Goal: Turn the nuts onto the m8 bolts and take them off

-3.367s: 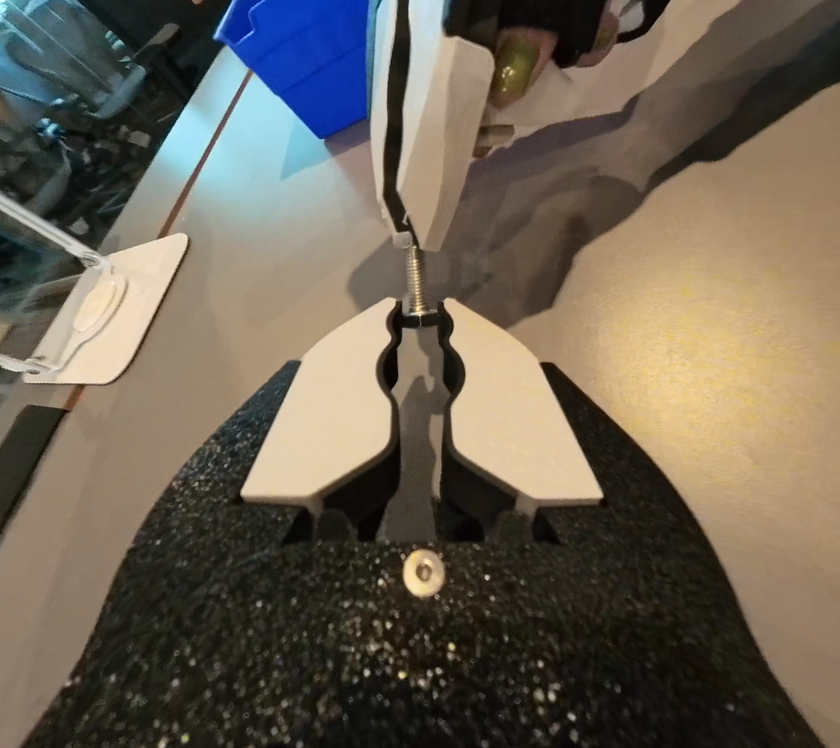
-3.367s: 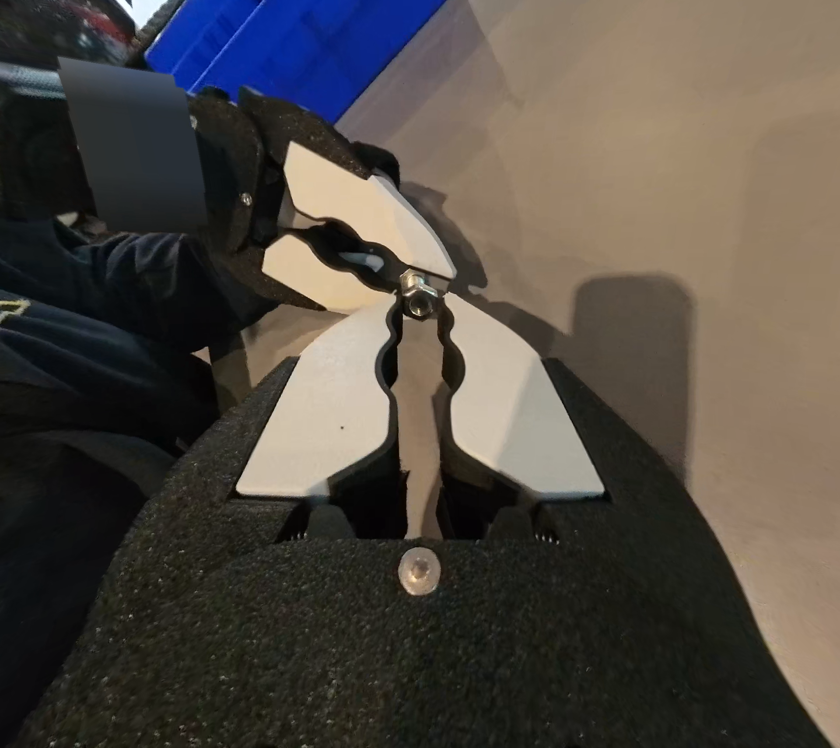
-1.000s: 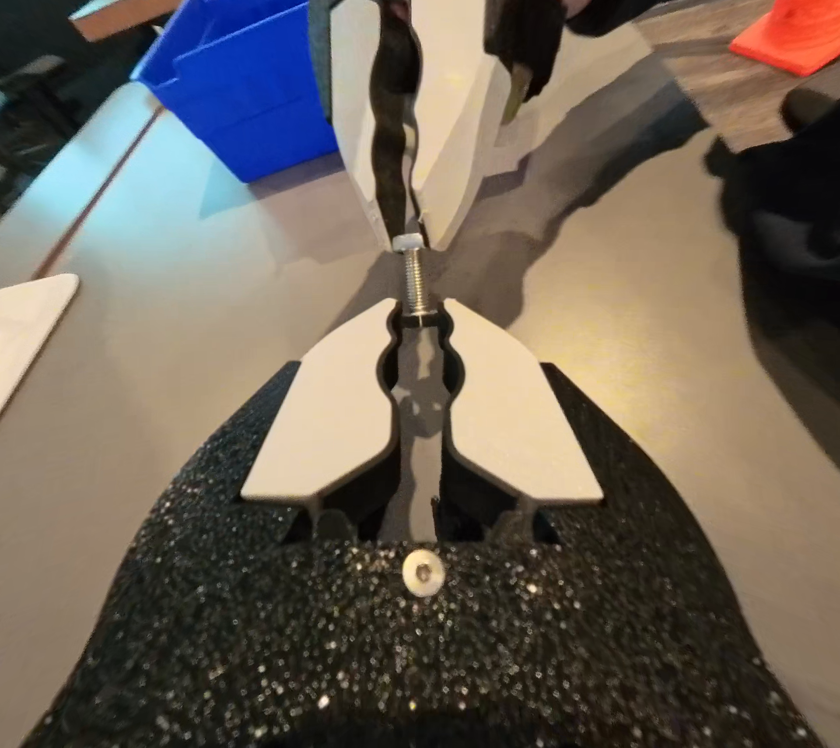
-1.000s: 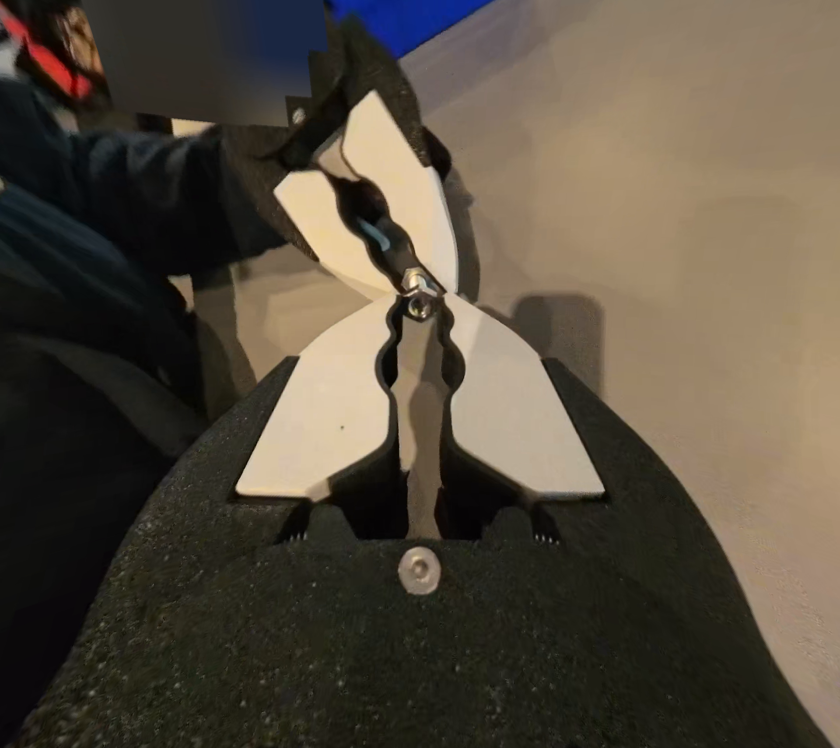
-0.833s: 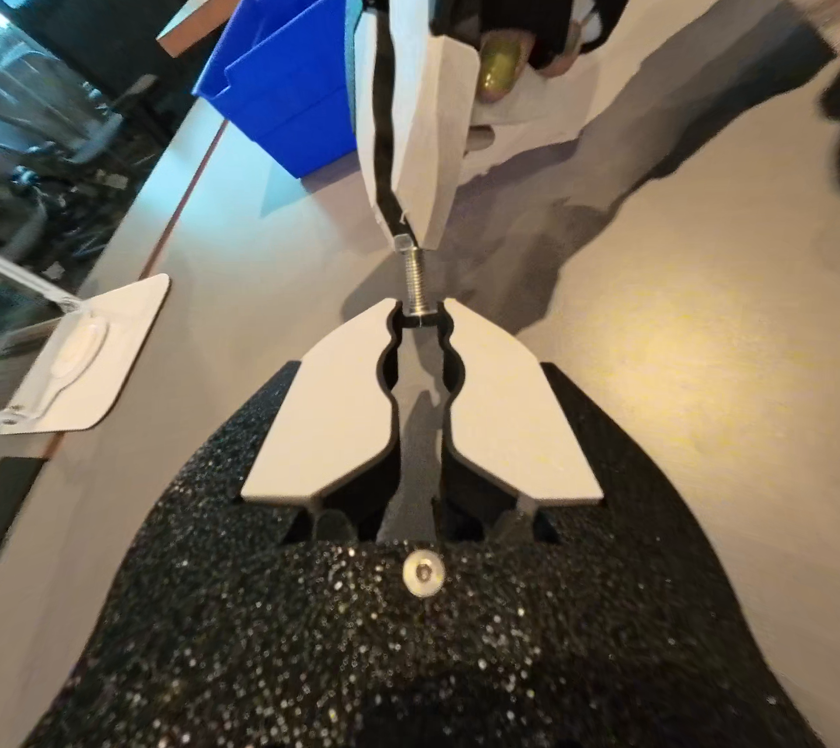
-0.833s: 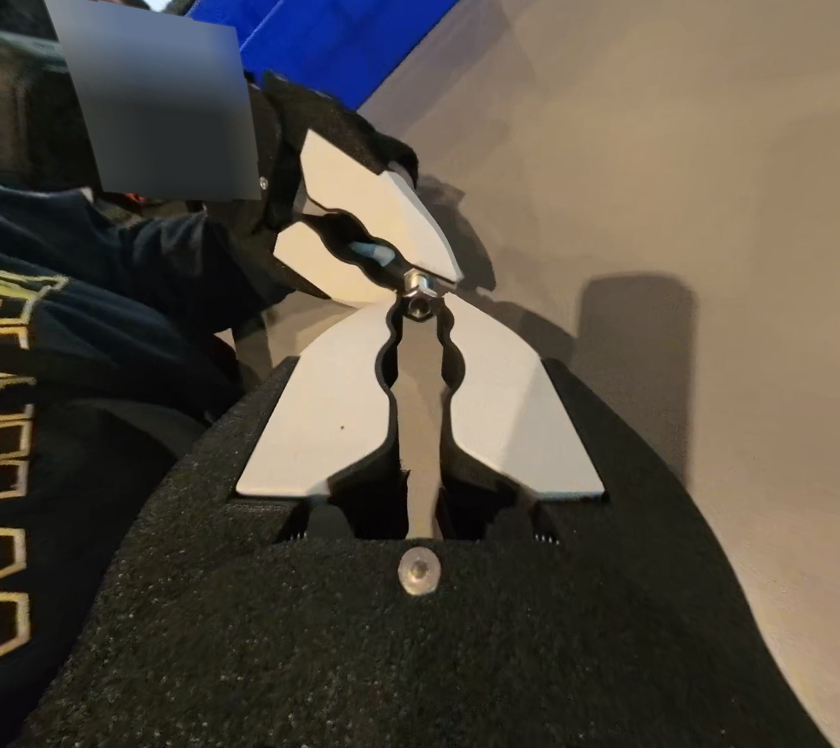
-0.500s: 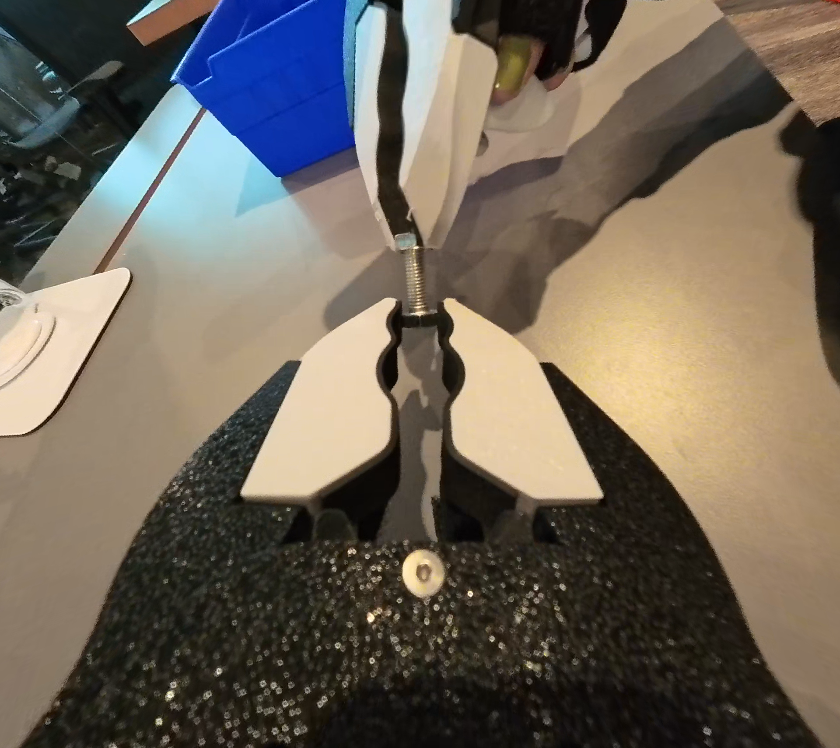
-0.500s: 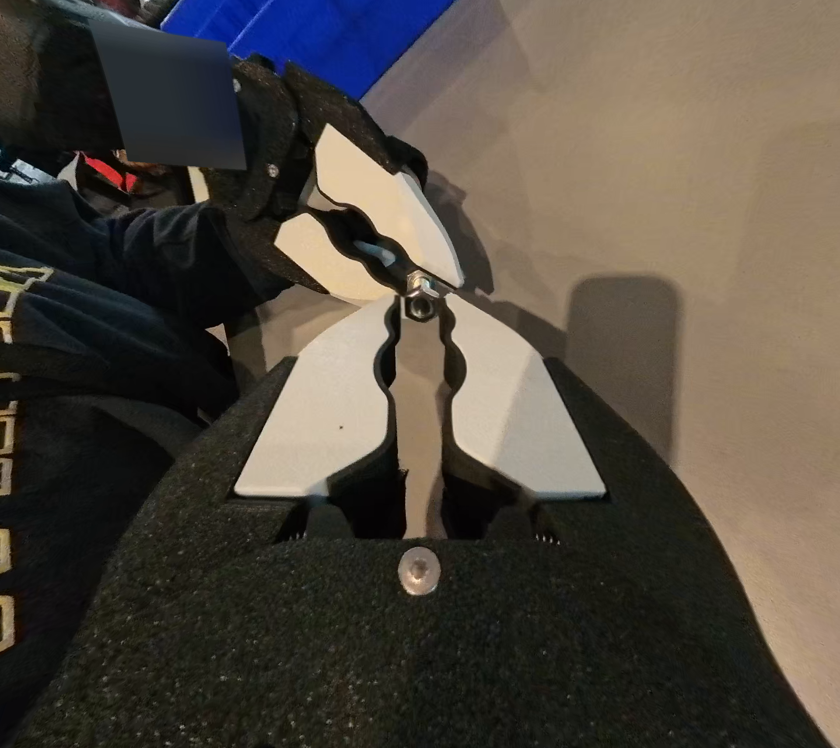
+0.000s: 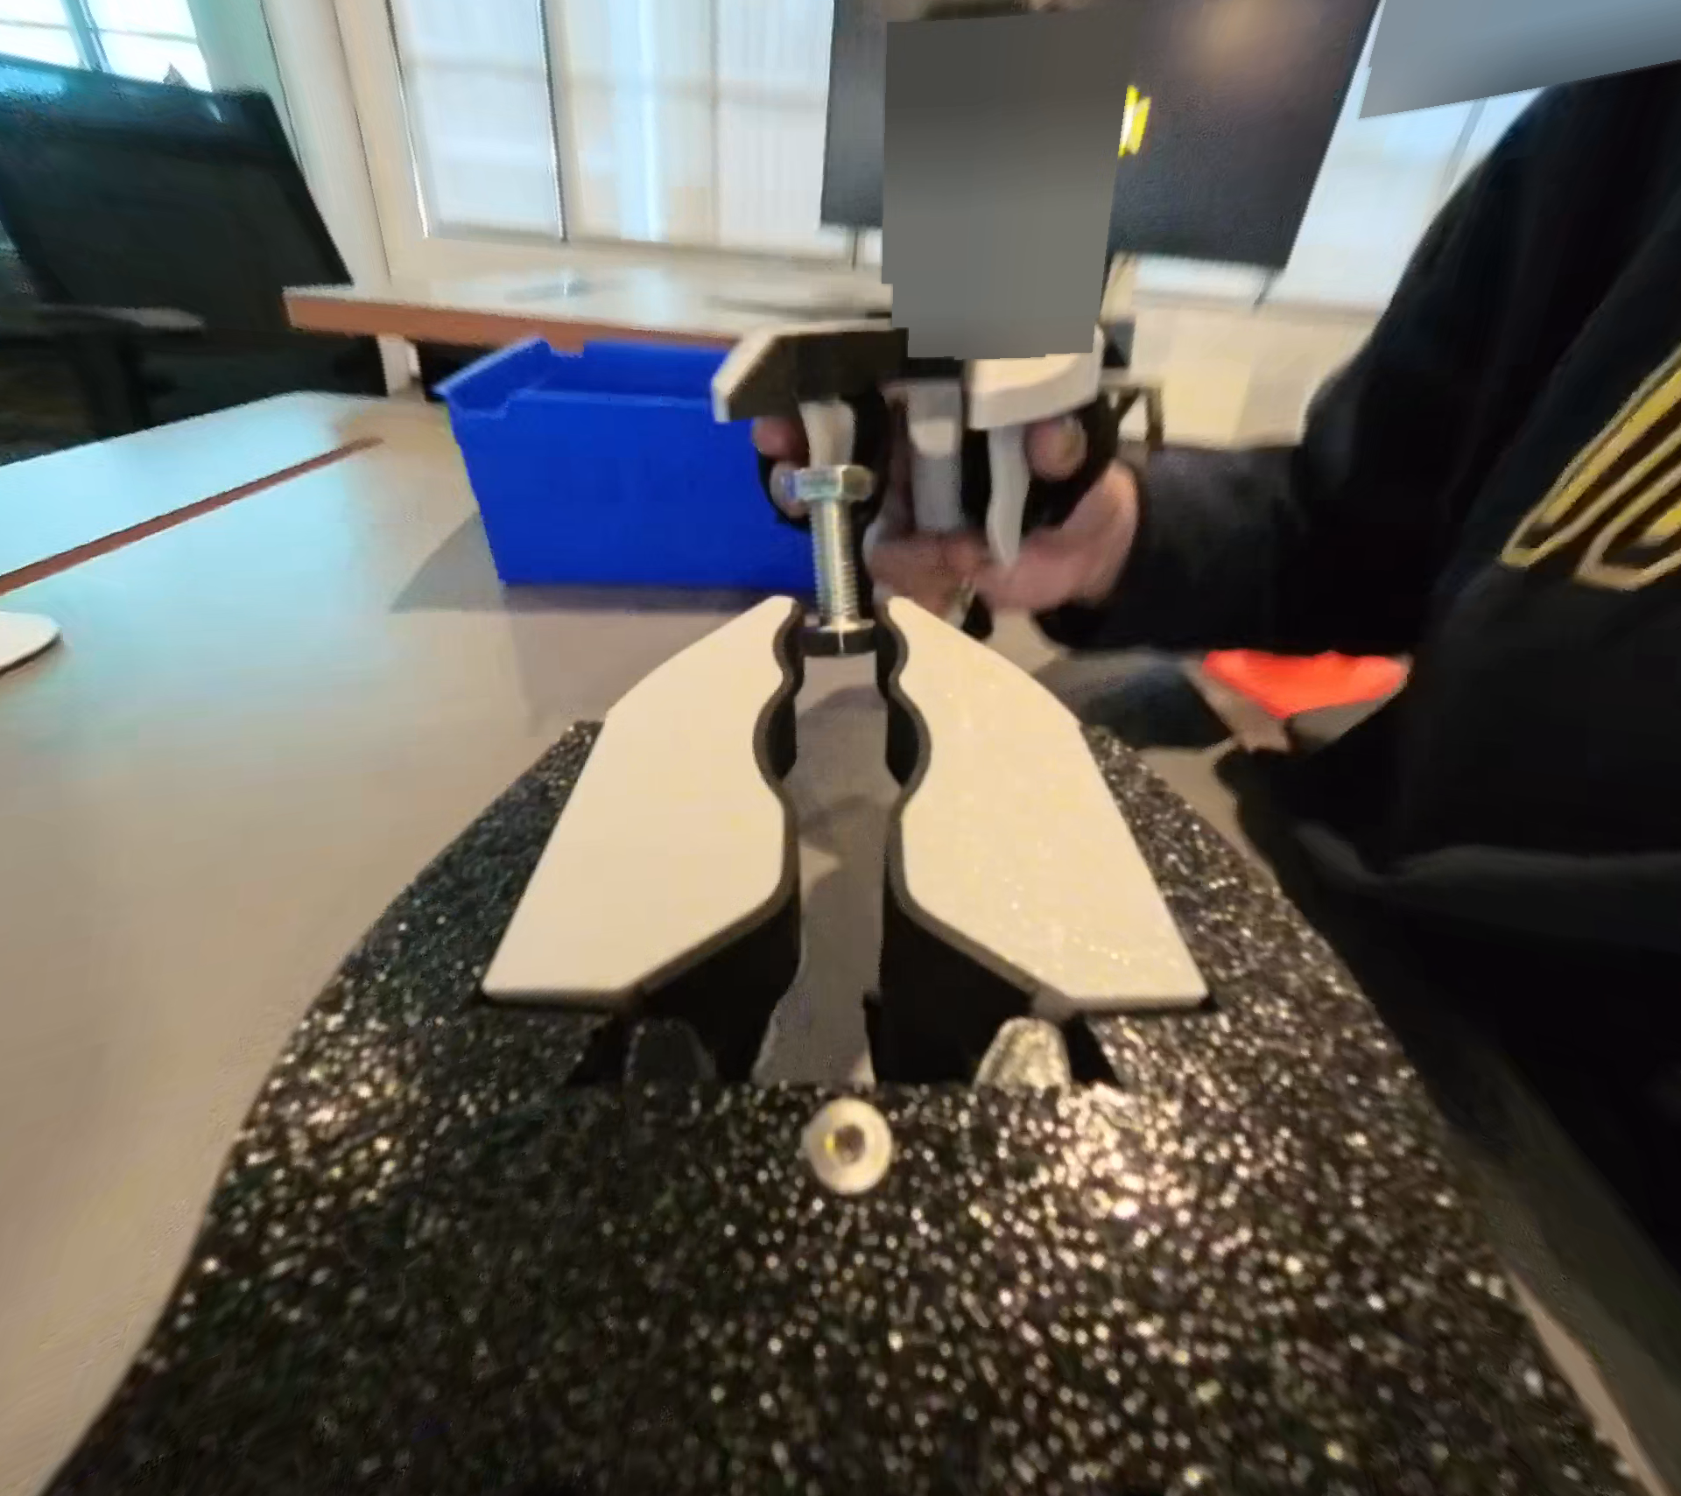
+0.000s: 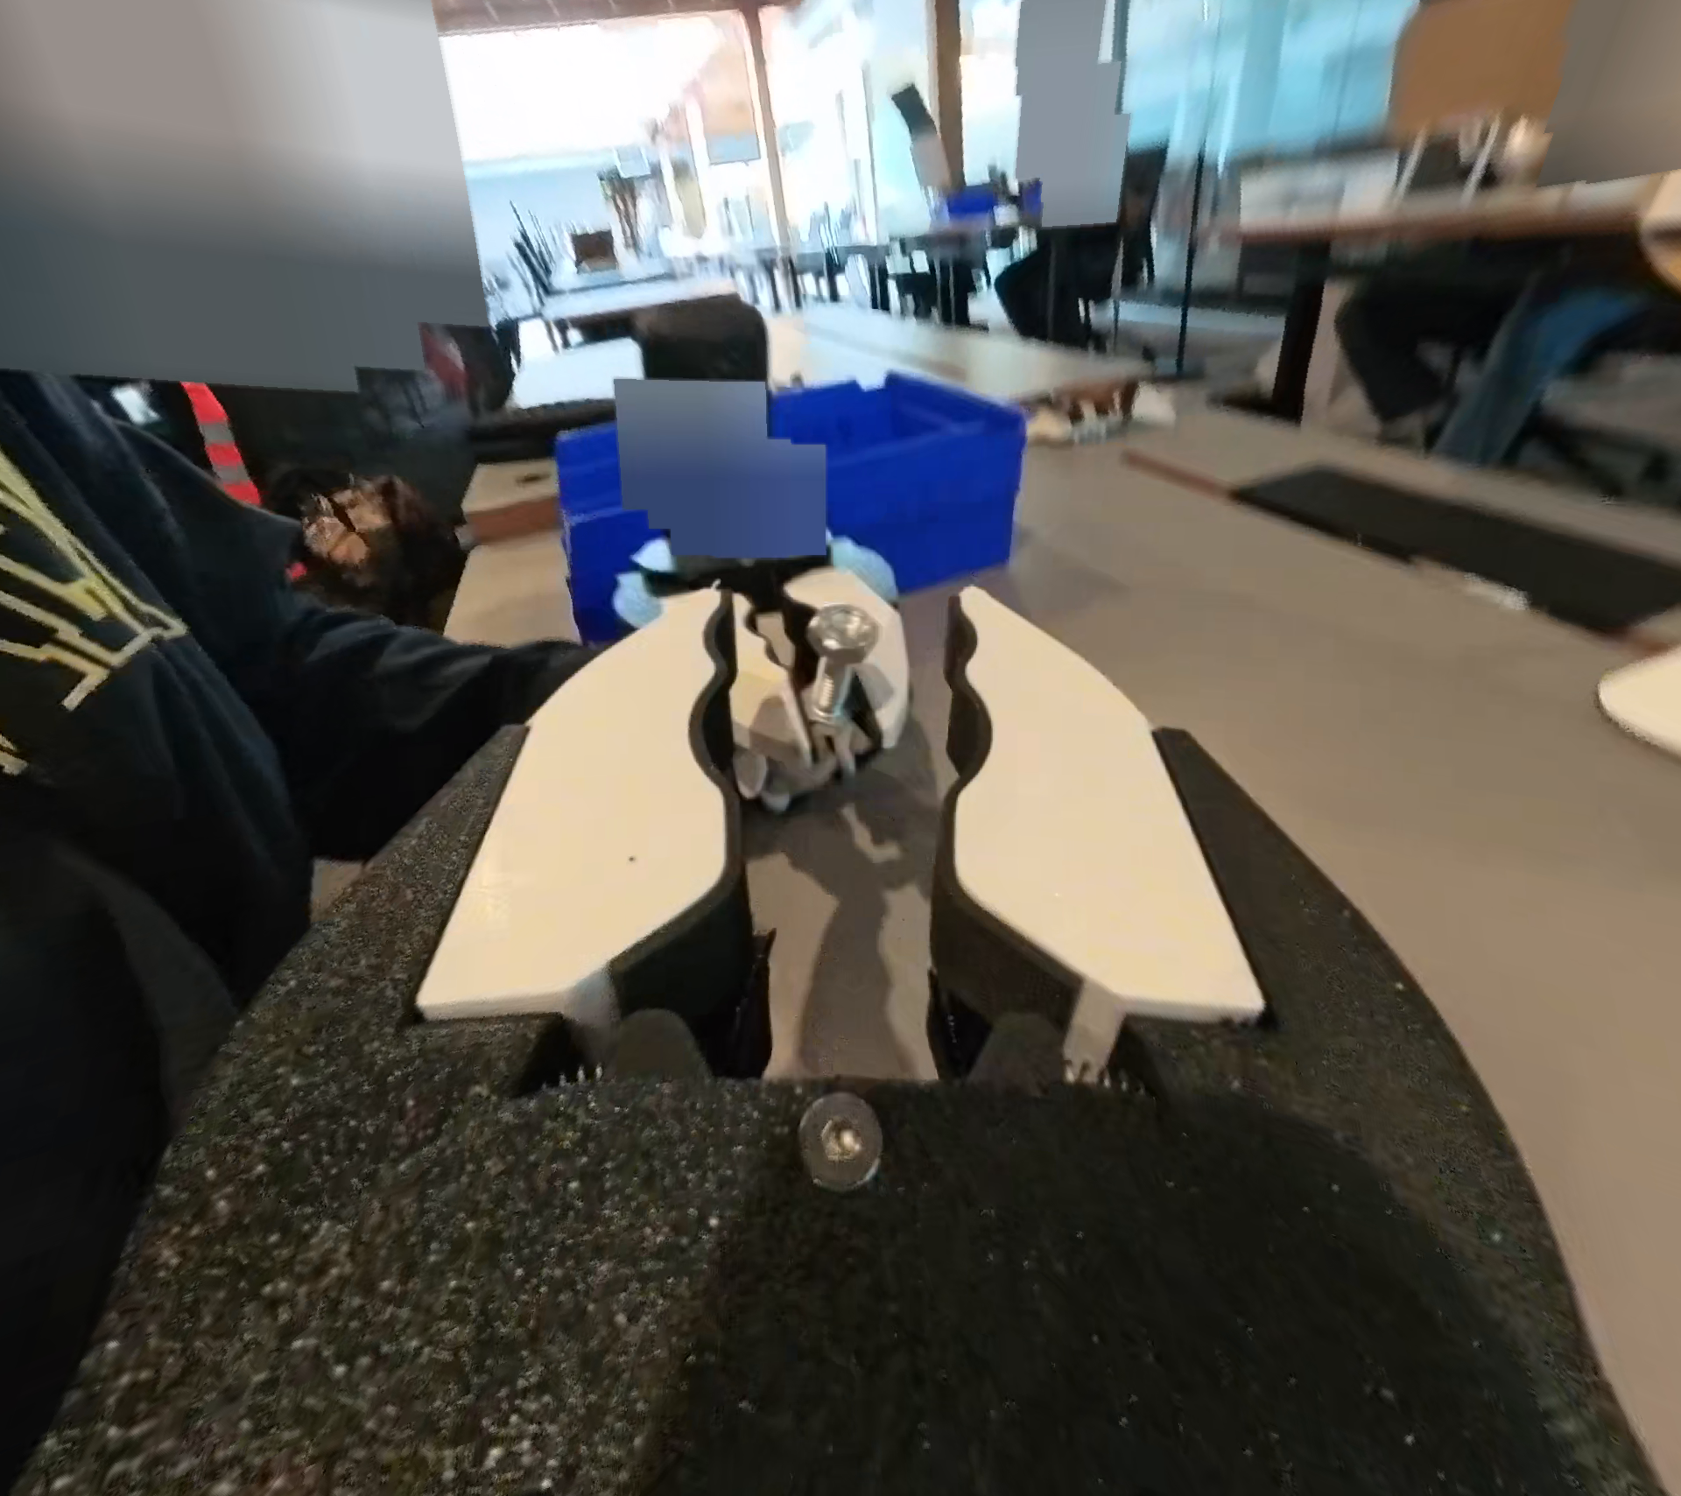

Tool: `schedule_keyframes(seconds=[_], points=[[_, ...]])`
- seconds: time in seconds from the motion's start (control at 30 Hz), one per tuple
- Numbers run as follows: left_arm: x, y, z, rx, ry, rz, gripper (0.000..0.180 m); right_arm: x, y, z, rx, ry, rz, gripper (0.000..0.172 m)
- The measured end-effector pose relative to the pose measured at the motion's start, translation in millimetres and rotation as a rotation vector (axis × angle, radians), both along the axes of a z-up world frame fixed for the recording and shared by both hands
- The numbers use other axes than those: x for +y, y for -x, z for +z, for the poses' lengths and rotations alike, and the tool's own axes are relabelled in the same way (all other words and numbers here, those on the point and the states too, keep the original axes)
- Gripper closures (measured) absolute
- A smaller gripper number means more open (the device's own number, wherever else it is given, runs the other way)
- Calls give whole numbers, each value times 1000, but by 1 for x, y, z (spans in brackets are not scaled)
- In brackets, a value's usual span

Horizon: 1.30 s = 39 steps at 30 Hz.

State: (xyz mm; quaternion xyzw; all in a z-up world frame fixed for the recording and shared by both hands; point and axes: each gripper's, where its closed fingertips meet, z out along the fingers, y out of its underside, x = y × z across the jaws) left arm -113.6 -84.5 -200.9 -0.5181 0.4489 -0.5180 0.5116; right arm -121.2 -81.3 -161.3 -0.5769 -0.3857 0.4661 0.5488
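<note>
We hold the nut (image 9: 839,641) pinched between the tips of our left gripper (image 9: 839,638), above the grey table (image 9: 227,707) and in front of the blue bin (image 9: 619,488) near its far edge. The m8 bolt (image 9: 832,543) stands out of the nut along the line of the left fingers, its hex head at the far, free end. Our right gripper (image 10: 835,634) is spread wide and grips nothing; seen from it, the bolt head (image 10: 844,627) lies just ahead between the parted tips. The next turn, we judge, needs the right jaws to close square on that head, across the bolt's long axis.
</note>
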Motion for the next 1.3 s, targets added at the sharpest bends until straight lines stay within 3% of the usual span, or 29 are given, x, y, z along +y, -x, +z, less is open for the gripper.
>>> schedule_keyframes(seconds=[0.13, 0.23, 0.53, 1.3], points=[[7, 9, 4, -83, 63, -6, 167, -1, 8, 7, 120, -127, 0, 132], [7, 9, 5, -92, 56, -4, 167, -2, 10, 4, 167, -114, 11, 135], [7, 11, 7, -112, 68, -16, 167, -2, 15, -10, 97, -101, -9, 130], [6, 9, 5, -94, 74, -29, 167, -11, 10, -5, 130, -124, 14, 135]])
